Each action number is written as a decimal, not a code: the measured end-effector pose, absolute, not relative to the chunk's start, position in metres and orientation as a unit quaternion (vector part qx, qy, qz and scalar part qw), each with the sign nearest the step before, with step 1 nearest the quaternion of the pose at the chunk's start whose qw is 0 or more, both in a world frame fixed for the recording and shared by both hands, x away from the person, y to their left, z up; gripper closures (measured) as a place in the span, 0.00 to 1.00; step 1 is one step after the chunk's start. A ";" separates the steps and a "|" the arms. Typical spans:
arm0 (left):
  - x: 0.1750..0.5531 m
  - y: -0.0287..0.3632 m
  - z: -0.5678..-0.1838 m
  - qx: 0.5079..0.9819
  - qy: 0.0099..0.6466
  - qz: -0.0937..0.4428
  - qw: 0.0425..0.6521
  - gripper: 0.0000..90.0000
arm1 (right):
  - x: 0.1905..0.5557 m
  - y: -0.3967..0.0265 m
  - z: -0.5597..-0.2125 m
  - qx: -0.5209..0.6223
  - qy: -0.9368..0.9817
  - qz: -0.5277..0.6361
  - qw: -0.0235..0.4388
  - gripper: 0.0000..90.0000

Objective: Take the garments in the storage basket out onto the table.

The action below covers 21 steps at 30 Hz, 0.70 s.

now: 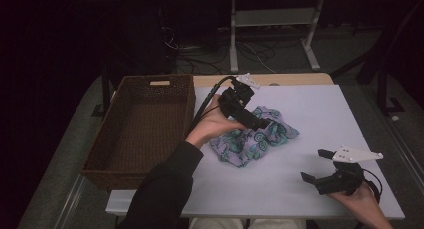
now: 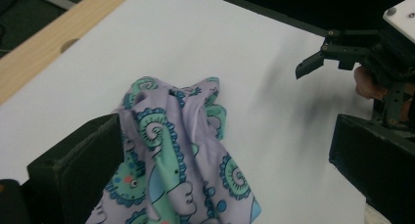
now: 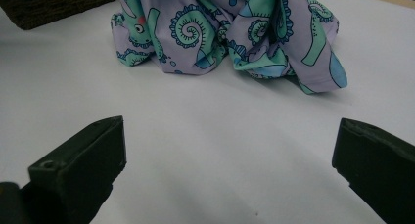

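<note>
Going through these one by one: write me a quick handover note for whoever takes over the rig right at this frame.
Left gripper: jaws wide open over the patterned cloth, cloth between them but not pinched.
Right gripper: open, holding nothing, near the table's front right corner.
Cloth: crumpled in a heap mid-table, right of the wicker basket.
Done: nothing visibly folded or put in the basket.
Left: probably grip the cloth and move it; destination unclear.

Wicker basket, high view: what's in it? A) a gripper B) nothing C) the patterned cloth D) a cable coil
B: the wicker basket shows bare woven bottom, while the patterned cloth lies crumpled on the white table to its right, beside the left gripper.
</note>
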<state>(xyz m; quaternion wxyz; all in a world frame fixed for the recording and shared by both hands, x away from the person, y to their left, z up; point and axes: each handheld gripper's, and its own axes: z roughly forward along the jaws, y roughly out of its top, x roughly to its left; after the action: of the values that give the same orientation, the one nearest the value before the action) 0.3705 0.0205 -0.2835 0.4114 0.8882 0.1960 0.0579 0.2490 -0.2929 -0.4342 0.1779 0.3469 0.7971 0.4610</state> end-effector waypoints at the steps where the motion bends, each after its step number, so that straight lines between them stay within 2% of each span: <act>1: 0.369 0.025 -0.282 0.887 0.197 0.062 0.414 0.00 | 0.249 -0.293 -0.434 0.347 0.797 0.461 0.178 0.00; 7: 0.362 0.044 -0.277 0.876 0.204 0.079 0.430 0.00 | 0.249 -0.293 -0.435 0.347 0.797 0.460 0.178 0.00; 21: 0.357 0.091 -0.280 0.863 0.228 0.083 0.444 0.00 | 0.249 -0.294 -0.435 0.349 0.797 0.459 0.179 0.00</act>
<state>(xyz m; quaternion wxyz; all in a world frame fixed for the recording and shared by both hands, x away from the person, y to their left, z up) 0.3567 0.0915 -0.2796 0.4437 0.8626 0.2284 0.0827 0.2492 -0.2937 -0.4349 0.1788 0.3488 0.7970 0.4595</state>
